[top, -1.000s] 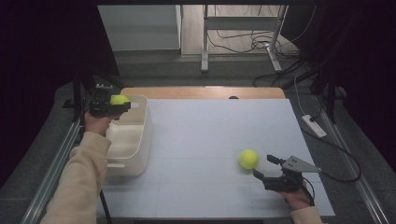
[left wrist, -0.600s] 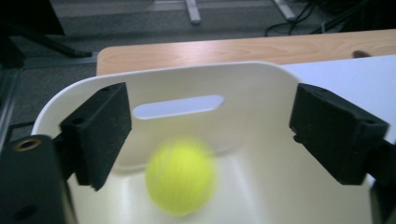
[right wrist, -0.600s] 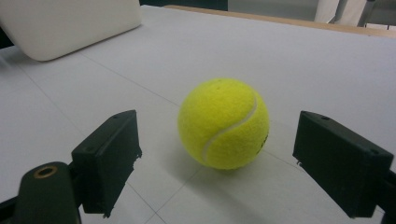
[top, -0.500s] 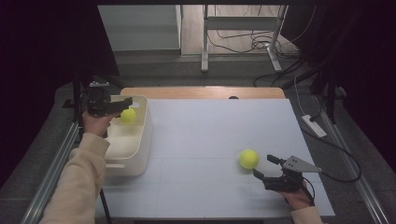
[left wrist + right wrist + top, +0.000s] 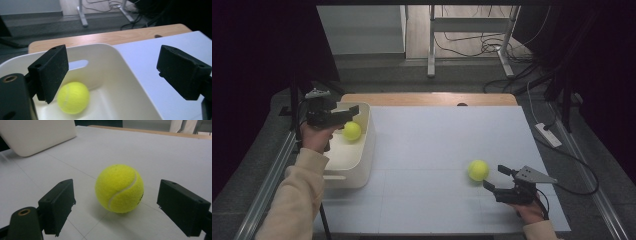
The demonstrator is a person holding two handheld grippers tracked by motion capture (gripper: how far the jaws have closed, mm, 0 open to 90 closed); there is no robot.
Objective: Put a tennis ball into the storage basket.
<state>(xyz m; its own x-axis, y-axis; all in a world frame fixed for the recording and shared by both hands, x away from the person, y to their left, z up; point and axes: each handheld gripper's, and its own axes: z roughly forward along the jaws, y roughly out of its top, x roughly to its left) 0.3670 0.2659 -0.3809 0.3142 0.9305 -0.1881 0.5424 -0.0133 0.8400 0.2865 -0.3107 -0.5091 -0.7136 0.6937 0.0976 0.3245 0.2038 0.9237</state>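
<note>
A yellow tennis ball (image 5: 352,131) (image 5: 73,98) lies inside the white bin (image 5: 362,165) (image 5: 105,48) at the table's left. My left gripper (image 5: 348,112) (image 5: 112,58) hovers above the bin. Its jaws have just opened and stand wide with nothing between them. A second tennis ball (image 5: 478,170) (image 5: 119,188) rests on the white table top near the front right. My right gripper (image 5: 496,177) (image 5: 117,186) sits low just behind it, open. That ball lies at the mouth of the jaws, and neither pad touches it.
The bin's side (image 5: 37,135) stands off to the left in the right gripper view. A wooden strip (image 5: 427,98) runs along the table's far edge. Beyond it are metal table legs and loose cables (image 5: 482,45) on the floor. A white power strip (image 5: 548,135) lies off the table's right edge.
The left gripper let go of its ball, which dropped into the bin, and the gripper drew back and up a little. The right gripper and its ball have not moved.
</note>
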